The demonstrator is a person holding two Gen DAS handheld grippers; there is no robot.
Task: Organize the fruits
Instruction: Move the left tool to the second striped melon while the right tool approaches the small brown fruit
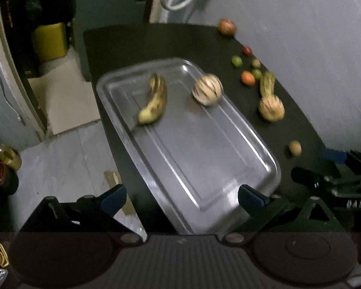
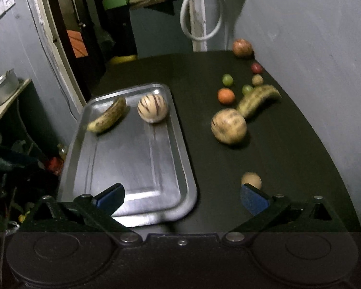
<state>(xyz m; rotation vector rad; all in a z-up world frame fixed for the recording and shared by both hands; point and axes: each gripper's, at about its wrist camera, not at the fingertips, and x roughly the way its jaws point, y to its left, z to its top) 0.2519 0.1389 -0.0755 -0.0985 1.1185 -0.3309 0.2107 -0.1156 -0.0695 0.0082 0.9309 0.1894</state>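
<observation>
Though claws point(image 2: 181, 197) gape, banana point(image 2: 107, 118) beyond.

Below my blue-padded, matt black plastic fingers point(image 2: 110, 196), the tray point(image 2: 132, 159) is smooth, glossy metal, the bench point(image 2: 288, 159) matt black, and the banana point(image 2: 108, 118) dull with brown speckling.
</observation>
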